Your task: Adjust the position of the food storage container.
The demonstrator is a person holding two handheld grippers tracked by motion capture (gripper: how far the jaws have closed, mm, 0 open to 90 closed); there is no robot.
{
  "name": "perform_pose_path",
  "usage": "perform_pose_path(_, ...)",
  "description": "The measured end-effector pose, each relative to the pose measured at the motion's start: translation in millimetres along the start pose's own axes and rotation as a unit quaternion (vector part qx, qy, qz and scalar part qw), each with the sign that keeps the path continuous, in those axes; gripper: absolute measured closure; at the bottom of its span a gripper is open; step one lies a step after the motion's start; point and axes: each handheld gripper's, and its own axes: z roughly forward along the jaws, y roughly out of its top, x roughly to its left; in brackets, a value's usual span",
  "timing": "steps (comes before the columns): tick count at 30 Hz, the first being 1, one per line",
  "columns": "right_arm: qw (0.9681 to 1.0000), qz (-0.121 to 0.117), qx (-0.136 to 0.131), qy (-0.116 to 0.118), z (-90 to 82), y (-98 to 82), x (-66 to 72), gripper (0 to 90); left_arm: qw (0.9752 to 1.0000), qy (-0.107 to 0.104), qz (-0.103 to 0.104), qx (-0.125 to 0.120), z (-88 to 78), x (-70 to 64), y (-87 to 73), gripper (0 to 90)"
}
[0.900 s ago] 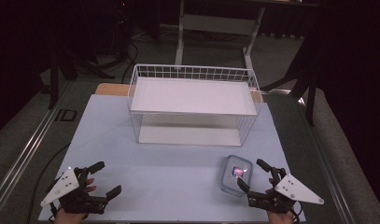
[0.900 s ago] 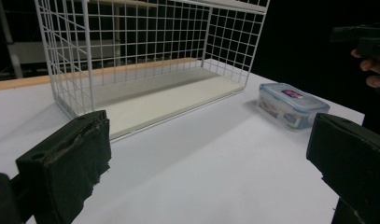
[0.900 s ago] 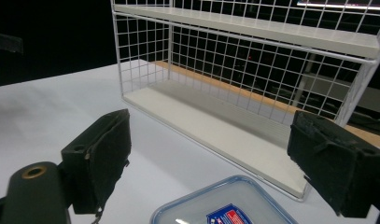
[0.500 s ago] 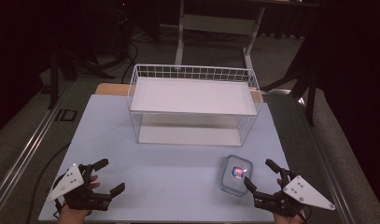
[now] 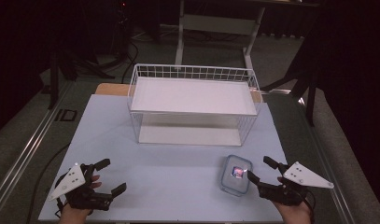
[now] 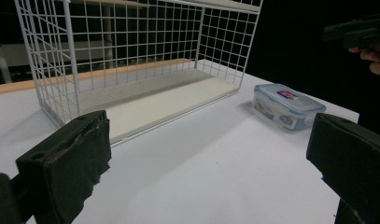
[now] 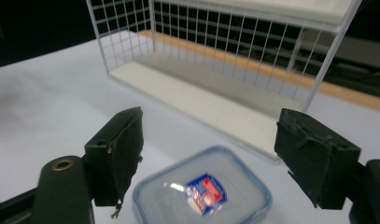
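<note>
The clear rectangular plastic box with a blue-rimmed snap lid (image 5: pixel 236 174) lies flat on the pale counter (image 5: pixel 169 163), just in front of the white wire rack with a flat white shelf (image 5: pixel 192 93), probably the place it is bound for. The right gripper (image 5: pixel 263 169) sits just beside it, jaws apart and empty, lined up to straddle the lid. The left gripper (image 5: pixel 109 176) waits well apart, jaws wide and empty.
</note>
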Motion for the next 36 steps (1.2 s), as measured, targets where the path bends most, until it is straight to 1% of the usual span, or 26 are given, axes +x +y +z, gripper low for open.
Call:
perform_pose_path(2, 0.9999, 0.0, 0.016, -0.005, 1.7, -5.1, -5.4, 29.0, 1.0, 0.001, 0.001, 0.003, -0.8, 0.2, -0.5, 0.9)
perform_pose_path(4, 0.9992, 0.007, 0.032, -0.021, 3.1, -14.5, -13.7, 36.5, 1.0, 0.003, 0.002, 0.003, -1.2, 0.4, -0.4, 0.9)
perform_pose_path(5, 0.9985, 0.01, 0.042, -0.035, 3.5, -18.5, -16.3, 40.6, 1.0, 0.004, 0.0, 0.001, -1.3, 0.4, -0.4, 0.9)
perform_pose_path(6, 0.9985, 0.01, 0.042, -0.035, 3.5, -18.5, -16.3, 40.6, 1.0, 0.004, -0.001, 0.0, -1.3, 0.6, -0.3, 0.9)
perform_pose_path(7, 0.9975, 0.02, 0.054, -0.042, 4.2, -27.1, -21.6, 45.3, 1.0, 0.003, -0.003, -0.001, -1.3, 0.6, -0.4, 0.9)
perform_pose_path(8, 0.9968, 0.025, 0.062, -0.044, 4.6, -31.4, -23.7, 50.7, 1.0, 0.002, -0.003, 0.0, -1.1, 0.4, -0.5, 0.9)
perform_pose_path(9, 0.9968, 0.025, 0.062, -0.044, 4.6, -31.4, -23.7, 50.7, 1.0, 0.001, -0.001, 0.001, -1.1, 0.0, -0.5, 0.9)
perform_pose_path(10, 0.9954, 0.029, 0.074, -0.053, 4.9, -39.2, -26.2, 57.5, 1.0, 0.001, 0.001, 0.001, -1.1, -0.8, -0.5, 0.9)
perform_pose_path(11, 0.9949, 0.029, 0.08, -0.055, 5.2, -42.3, -27.4, 60.4, 1.0, 0.001, 0.004, 0.001, -1.0, -1.4, -0.3, 0.9)
perform_pose_path(12, 0.9949, 0.029, 0.08, -0.055, 5.2, -42.3, -27.4, 60.4, 1.0, -0.001, 0.005, 0.0, -0.9, -1.9, -0.2, 0.9)
perform_pose_path(13, 0.9931, 0.034, 0.092, -0.064, 5.1, -48.0, -29.5, 67.2, 1.0, -0.002, 0.006, 0.0, -0.8, -2.3, 0.0, 0.9)
perform_pose_path(14, 0.9931, 0.034, 0.092, -0.064, 5.1, -48.0, -29.5, 67.2, 1.0, -0.003, 0.006, 0.0, -0.6, -2.5, 0.1, 0.9)
perform_pose_path(15, 0.9927, 0.037, 0.095, -0.065, 5.1, -50.0, -30.3, 69.7, 1.0, -0.003, 0.006, 0.002, -0.3, -2.5, -0.1, 0.9)
perform_pose_path(16, 0.9904, 0.043, 0.113, -0.066, 5.9, -55.7, -33.4, 76.2, 1.0, 0.004, 0.003, 0.003, 0.4, -2.3, -0.5, 0.9)
perform_pose_path(17, 0.99, 0.045, 0.118, -0.064, 6.3, -57.8, -34.2, 78.6, 1.0, 0.004, 0.0, 0.001, 0.3, -1.7, -0.6, 0.9)
perform_pose_path(18, 0.99, 0.045, 0.118, -0.064, 6.3, -57.8, -34.2, 78.6, 1.0, 0.004, 0.0, 0.001, 0.3, -1.7, -0.6, 0.8)
perform_pose_path(19, 0.9886, 0.045, 0.131, -0.059, 8.0, -63.5, -36.4, 86.1, 1.0, 0.003, -0.006, 0.0, 0.1, -0.6, -0.9, 0.8)
perform_pose_path(20, 0.9884, 0.045, 0.136, -0.052, 8.9, -66.5, -37.6, 89.0, 1.0, 0.003, -0.007, 0.0, 0.1, -0.4, -1.1, 0.9)
perform_pose_path(23, 0.9856, 0.04, 0.162, -0.031, 12.8, -74.3, -37.5, 89.8, 1.0, 0.006, -0.003, -0.001, -0.3, -1.4, -0.9, 0.8)
perform_pose_path(26, 0.9824, 0.022, 0.185, -0.017, 16.4, -77.8, -33.8, 89.9, 0.9999, 0.011, 0.004, -0.005, -0.9, -3.0, 0.5, 0.8)
perform_pose_path(29, 0.9813, 0.021, 0.191, -0.011, 18.6, -78.7, -33.0, 89.9, 0.9999, 0.011, 0.004, -0.004, -0.8, -2.9, 0.3, 0.8)
perform_pose_path(30, 0.9799, 0.018, 0.199, -0.006, 21.8, -80.3, -32.2, 89.9, 1.0, 0.009, 0.003, -0.002, 0.0, -2.6, -0.3, 0.8)
perform_pose_path(32, 0.9793, 0.017, 0.202, -0.005, 22.9, -81.0, -32.0, 89.9, 1.0, 0.009, 0.003, -0.002, 0.0, -2.6, -0.3, 0.9)
perform_pose_path(33, 0.9784, 0.013, 0.207, -0.001, 25.0, -83.4, -31.7, 90.0, 0.9999, 0.01, 0.006, -0.001, 0.0, -3.0, -0.1, 0.8)
perform_pose_path(34, 0.9785, 0.012, 0.206, 0.004, 26.1, -84.5, -31.1, 90.0, 0.9999, 0.01, 0.007, -0.002, 0.0, -3.3, -0.1, 0.8)
perform_pose_path(36, 0.9773, 0.011, 0.211, 0.012, 29.4, -86.5, -29.2, 90.0, 0.9999, 0.01, 0.008, -0.001, 0.2, -3.5, 0.1, 0.8)
